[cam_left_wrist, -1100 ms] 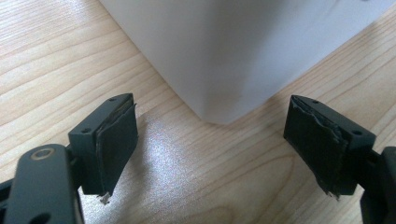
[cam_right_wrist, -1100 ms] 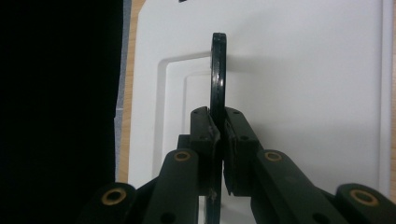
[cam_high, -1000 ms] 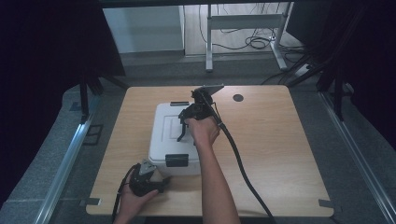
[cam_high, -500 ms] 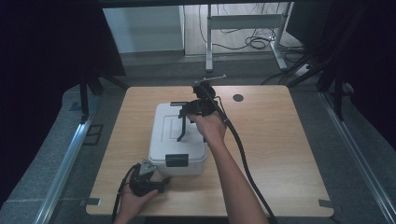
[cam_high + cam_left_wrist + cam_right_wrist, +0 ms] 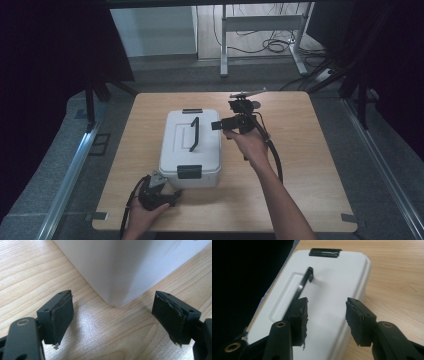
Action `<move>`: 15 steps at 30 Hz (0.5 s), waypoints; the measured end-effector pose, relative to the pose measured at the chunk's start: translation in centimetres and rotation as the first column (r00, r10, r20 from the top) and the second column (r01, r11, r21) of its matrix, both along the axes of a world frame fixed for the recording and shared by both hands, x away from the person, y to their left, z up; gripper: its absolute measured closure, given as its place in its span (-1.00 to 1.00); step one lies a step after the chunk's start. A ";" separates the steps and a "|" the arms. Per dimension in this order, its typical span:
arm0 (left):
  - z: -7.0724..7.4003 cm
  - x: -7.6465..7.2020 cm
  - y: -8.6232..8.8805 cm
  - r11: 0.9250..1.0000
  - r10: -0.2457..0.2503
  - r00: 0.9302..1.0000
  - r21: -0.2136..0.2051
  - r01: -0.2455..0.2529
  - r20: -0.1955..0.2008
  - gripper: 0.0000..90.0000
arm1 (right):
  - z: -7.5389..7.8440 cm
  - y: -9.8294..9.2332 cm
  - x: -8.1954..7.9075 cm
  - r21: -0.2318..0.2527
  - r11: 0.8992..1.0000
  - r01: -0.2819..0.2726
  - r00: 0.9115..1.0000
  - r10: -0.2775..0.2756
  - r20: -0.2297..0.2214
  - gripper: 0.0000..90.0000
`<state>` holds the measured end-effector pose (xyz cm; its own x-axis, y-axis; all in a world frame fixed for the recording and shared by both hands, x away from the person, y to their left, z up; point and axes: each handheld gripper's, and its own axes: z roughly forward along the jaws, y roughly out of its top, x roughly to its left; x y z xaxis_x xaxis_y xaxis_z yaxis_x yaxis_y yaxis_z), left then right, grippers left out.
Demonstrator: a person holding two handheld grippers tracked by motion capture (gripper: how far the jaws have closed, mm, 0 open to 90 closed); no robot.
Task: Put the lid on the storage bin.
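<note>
Mid-table sits the white plastic latched box point(image 5: 190, 150), black carry handle point(image 5: 194, 133) raised on its lid. I hold my right gripper point(image 5: 325, 317) wide open, empty, beside that handle. Left gripper point(image 5: 112, 317) open, empty, at the box's near corner. Likely next: close on handle.

The box point(image 5: 190, 145) is white, and its handle point(image 5: 194, 134) and two latches point(image 5: 189, 171) are black. The desk point(image 5: 310, 165) is light wood with a fine straight grain. Both tools, the left tool point(image 5: 172, 196) and the right tool point(image 5: 216, 125), are black with dark grey pads point(image 5: 61, 315). The floor point(image 5: 45, 175) is grey.
</note>
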<state>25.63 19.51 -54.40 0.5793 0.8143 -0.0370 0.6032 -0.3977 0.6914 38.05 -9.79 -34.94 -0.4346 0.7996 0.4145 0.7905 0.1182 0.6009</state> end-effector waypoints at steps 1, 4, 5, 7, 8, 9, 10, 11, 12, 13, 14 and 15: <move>0.0 0.0 0.0 1.000 0.000 1.000 0.000 0.000 0.000 -0.61 | -0.1 -0.5 -0.2 0.002 1.000 -0.001 1.000 0.001 0.011 0.14; 0.0 0.0 0.0 1.000 0.000 1.000 0.001 0.000 -0.001 -0.61 | -0.6 -1.9 -0.9 -0.012 1.000 -0.003 0.999 0.004 0.054 0.07; 0.0 0.0 0.0 1.000 0.001 1.000 0.001 -0.001 -0.001 -0.61 | -0.8 -2.4 -1.1 -0.013 1.000 -0.001 0.998 0.002 0.069 0.06; 0.0 0.0 0.0 1.000 0.002 1.000 0.001 -0.002 0.000 -0.61 | -1.7 -3.8 -1.6 -0.010 1.000 0.001 0.995 0.000 0.101 0.01; 0.0 0.0 0.0 1.000 0.001 1.000 0.001 -0.001 0.001 -0.61 | -1.7 -3.8 -1.6 -0.010 1.000 0.001 0.995 0.000 0.101 0.01; 0.0 0.0 0.0 1.000 0.001 1.000 0.001 -0.001 0.000 -0.61 | -2.0 -4.3 -1.8 -0.011 1.000 0.004 0.993 -0.002 0.116 0.00; 0.0 0.0 0.0 1.000 0.001 1.000 0.000 -0.001 0.000 -0.61 | -2.3 -4.7 -2.0 -0.017 1.000 0.008 0.991 -0.006 0.131 -0.02; 0.0 0.0 0.0 1.000 0.001 1.000 0.000 -0.001 0.001 -0.61 | -2.7 -5.1 -2.2 -0.019 1.000 0.008 0.990 -0.005 0.143 -0.04; 0.0 0.0 0.0 1.000 0.001 1.000 0.000 -0.001 0.001 -0.61 | -3.1 -5.5 -2.4 -0.023 1.000 0.008 0.988 -0.005 0.153 -0.06; 0.0 0.0 0.0 1.000 0.001 1.000 0.000 -0.001 0.001 -0.61 | -3.4 -5.9 -2.7 -0.025 1.000 0.009 0.986 -0.005 0.164 -0.08; 0.0 0.0 0.0 1.000 0.000 1.000 0.000 0.000 0.001 -0.61 | -3.8 -6.4 -2.9 -0.028 0.999 0.015 0.984 -0.010 0.180 -0.09; 0.0 0.0 0.0 1.000 0.001 1.000 0.000 -0.001 0.001 -0.61 | -4.3 -6.8 -3.2 -0.022 1.000 0.019 0.981 -0.014 0.192 -0.09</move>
<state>25.62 19.50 -54.40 0.5789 0.8146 -0.0361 0.6026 -0.3975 0.6919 34.86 -16.63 -39.24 -0.4907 0.8161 0.3054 0.6630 0.1222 0.7386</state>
